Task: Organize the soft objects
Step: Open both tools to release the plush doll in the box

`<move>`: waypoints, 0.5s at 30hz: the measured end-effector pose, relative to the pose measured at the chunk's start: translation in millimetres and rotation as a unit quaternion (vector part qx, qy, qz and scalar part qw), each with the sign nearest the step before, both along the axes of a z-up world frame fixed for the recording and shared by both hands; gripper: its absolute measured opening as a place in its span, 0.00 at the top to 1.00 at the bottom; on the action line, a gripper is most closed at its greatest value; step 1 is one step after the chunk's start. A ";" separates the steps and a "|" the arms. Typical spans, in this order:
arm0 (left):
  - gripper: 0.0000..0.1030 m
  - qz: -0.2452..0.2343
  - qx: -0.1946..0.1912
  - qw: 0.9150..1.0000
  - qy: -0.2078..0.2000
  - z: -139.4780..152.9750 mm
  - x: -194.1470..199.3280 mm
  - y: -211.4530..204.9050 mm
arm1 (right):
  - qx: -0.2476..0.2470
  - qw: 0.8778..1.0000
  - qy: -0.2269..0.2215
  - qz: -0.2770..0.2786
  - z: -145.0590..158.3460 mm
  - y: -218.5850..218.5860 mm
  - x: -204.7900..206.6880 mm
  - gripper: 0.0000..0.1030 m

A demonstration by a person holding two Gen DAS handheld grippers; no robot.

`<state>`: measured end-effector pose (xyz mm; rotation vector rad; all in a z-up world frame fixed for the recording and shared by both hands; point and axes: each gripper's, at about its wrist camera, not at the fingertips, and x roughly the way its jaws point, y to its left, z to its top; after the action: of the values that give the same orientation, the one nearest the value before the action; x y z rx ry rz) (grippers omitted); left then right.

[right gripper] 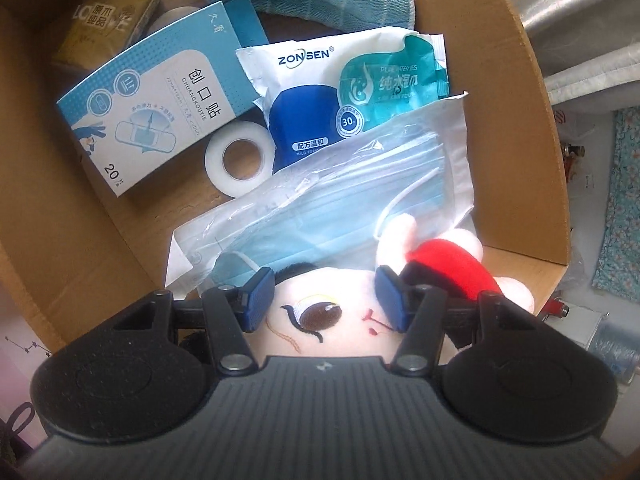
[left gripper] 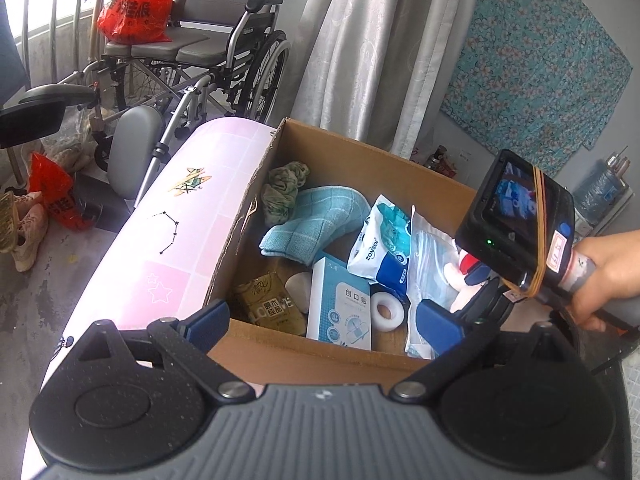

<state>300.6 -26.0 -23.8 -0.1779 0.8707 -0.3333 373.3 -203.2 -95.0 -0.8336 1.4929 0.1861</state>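
A cardboard box (left gripper: pixel 360 160) stands on a pink-covered table (left gripper: pixel 192 208). It holds a teal towel (left gripper: pixel 316 220), a green cloth (left gripper: pixel 284 188), a wipes pack (right gripper: pixel 352 84), a bagged face mask (right gripper: pixel 320 196), a plaster box (right gripper: pixel 160 92), a tape roll (right gripper: pixel 238 162) and a tissue pack (right gripper: pixel 108 12). My right gripper (right gripper: pixel 326 300) is shut on a plush doll (right gripper: pixel 340 320), its blue pads pressing the doll's face at the box's near right corner. My left gripper (left gripper: pixel 324 324) is open and empty over the box's near wall.
A wheelchair (left gripper: pixel 192 52) with a red bag (left gripper: pixel 136 0) stands beyond the table at the left. Grey curtains (left gripper: pixel 360 40) and a teal floral cloth (left gripper: pixel 536 60) hang behind the box. Shoes (left gripper: pixel 28 236) lie on the floor at the left.
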 end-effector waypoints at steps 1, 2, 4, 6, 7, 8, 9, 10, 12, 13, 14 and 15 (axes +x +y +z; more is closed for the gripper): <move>0.03 0.002 0.000 1.000 0.002 -0.1 0.6 0.9 | -0.003 1.000 -0.002 0.001 -2.5 1.5 -1.3 0.42; 0.03 0.002 0.000 1.000 0.002 0.3 0.4 1.1 | -0.005 1.000 -0.004 0.003 -3.4 3.0 -3.0 0.38; 0.03 0.002 0.007 1.000 0.000 1.3 -1.2 0.5 | 0.007 1.000 -0.015 0.003 -2.0 6.3 -6.3 0.34; 0.03 0.001 0.014 1.000 -0.003 2.5 -3.1 -0.5 | 0.034 0.999 -0.038 -0.018 9.3 1.9 -7.9 0.32; 0.03 0.001 0.017 1.000 -0.004 2.8 -4.3 -1.1 | 0.054 0.997 -0.050 -0.032 17.1 -2.1 -8.9 0.30; 0.03 0.001 0.022 1.000 -0.005 3.3 -5.5 -1.9 | 0.079 0.994 -0.062 -0.049 27.1 -6.7 -10.8 0.29; 0.03 0.000 0.025 1.000 -0.007 3.9 -6.8 -2.7 | 0.096 0.991 -0.071 -0.062 35.1 -10.9 -13.2 0.28; 0.03 0.000 0.029 1.000 -0.009 4.7 -7.8 -3.2 | 0.117 0.987 -0.080 -0.072 44.8 -14.7 -18.7 0.27; 0.03 -0.001 0.033 0.999 -0.011 6.8 -10.3 -3.4 | 0.131 0.983 -0.100 -0.080 57.9 -19.4 -30.2 0.26; 0.03 -0.001 0.034 0.999 -0.013 8.1 -11.7 -3.5 | 0.137 0.980 -0.111 -0.089 64.8 -22.7 -36.7 0.26; 0.03 0.000 0.036 0.999 -0.015 9.8 -13.5 -3.6 | 0.150 0.977 -0.119 -0.096 71.4 -26.0 -42.4 0.26; 0.03 0.000 0.038 0.999 -0.018 12.1 -14.7 -3.5 | 0.169 0.972 -0.128 -0.103 78.2 -29.5 -48.1 0.26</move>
<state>285.9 -29.5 -11.7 -0.1014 0.8462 -0.3015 325.1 -232.6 -16.8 -0.4088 1.2487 0.1646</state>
